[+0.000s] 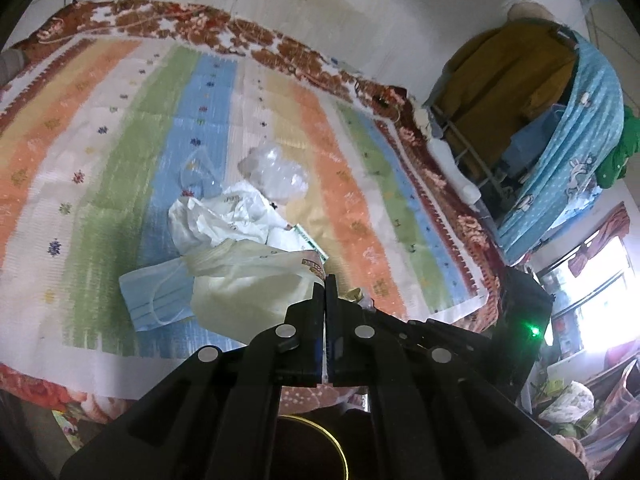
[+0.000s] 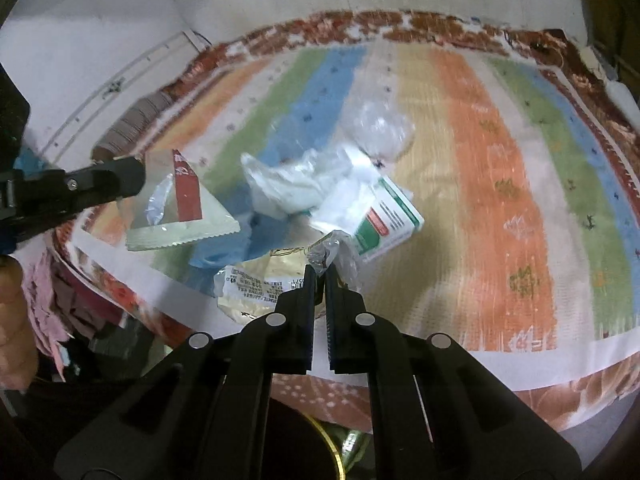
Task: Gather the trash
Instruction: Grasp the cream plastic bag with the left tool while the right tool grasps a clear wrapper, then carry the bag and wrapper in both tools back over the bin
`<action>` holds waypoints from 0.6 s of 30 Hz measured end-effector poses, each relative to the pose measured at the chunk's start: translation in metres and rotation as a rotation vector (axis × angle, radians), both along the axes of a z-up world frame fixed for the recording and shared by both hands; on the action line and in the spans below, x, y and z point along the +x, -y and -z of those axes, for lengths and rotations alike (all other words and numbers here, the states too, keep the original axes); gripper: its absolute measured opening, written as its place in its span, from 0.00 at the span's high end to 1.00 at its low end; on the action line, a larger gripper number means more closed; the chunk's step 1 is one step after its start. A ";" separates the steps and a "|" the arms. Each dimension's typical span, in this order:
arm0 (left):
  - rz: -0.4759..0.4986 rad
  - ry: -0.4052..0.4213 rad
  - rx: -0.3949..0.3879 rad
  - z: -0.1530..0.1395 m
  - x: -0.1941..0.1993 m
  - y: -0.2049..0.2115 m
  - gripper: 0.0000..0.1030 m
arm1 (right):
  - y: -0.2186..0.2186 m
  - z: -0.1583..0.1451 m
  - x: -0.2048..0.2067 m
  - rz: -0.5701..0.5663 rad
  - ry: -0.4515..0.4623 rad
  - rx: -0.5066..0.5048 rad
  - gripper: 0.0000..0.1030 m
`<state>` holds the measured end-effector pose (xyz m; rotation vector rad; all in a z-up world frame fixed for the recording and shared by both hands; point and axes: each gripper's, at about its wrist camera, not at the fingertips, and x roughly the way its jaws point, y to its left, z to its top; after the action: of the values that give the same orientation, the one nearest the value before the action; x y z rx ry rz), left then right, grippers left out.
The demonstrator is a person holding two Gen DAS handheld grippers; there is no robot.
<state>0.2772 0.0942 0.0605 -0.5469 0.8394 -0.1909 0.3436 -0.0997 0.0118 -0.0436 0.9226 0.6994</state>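
Trash pile is lying mid-bed on the striped blanket. Left tongs are gripping a clear red-striped wrapper, held off the blanket. Right tongs are pinching crinkled clear plastic. A white wall is standing behind; a window is glowing to the right.

- Bedsheet: broad stripes of orange, green, blue, cream and white, dotted with small dark flower motifs.
- Blanket beneath it: red-brown and white floral pattern along the edges.
- Face mask, left of the left tongs: pale blue, white ear loops.
- Medicine box, just beyond the right tongs: white with green and red panels.
- Wrapper in the left tongs: clear with a red stripe.
- Plastic bag: clear.
- Both tongs: black.
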 end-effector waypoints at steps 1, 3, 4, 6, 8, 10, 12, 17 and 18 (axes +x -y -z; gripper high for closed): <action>-0.001 0.005 -0.010 -0.003 -0.004 -0.001 1.00 | 0.001 -0.003 -0.003 -0.001 0.007 0.005 0.96; -0.006 0.009 -0.030 -0.007 -0.010 -0.002 1.00 | 0.003 -0.009 -0.009 -0.003 0.023 0.003 0.96; -0.008 0.012 -0.039 -0.009 -0.015 -0.003 1.00 | 0.005 -0.011 -0.012 -0.003 0.037 -0.003 0.96; -0.009 0.023 -0.034 -0.013 -0.023 -0.001 1.00 | 0.007 -0.015 -0.018 -0.003 0.063 -0.017 0.96; -0.009 0.035 -0.023 -0.017 -0.036 0.002 1.00 | 0.009 -0.017 -0.024 -0.008 0.079 -0.020 0.96; -0.004 0.043 -0.013 -0.019 -0.047 0.007 1.00 | 0.010 -0.020 -0.032 -0.014 0.095 -0.020 0.96; 0.003 0.049 0.013 -0.022 -0.056 0.013 1.00 | 0.010 -0.023 -0.041 -0.022 0.108 -0.018 0.96; 0.011 0.052 0.062 -0.025 -0.079 0.025 1.00 | 0.016 -0.024 -0.068 -0.031 0.125 -0.013 0.96; 0.012 0.052 0.062 -0.025 -0.084 0.026 1.00 | 0.018 -0.023 -0.074 -0.029 0.123 -0.016 0.96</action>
<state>0.1932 0.0685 0.0851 -0.4770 0.7953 -0.1882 0.2698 -0.1181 0.0345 -0.1128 0.8112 0.7091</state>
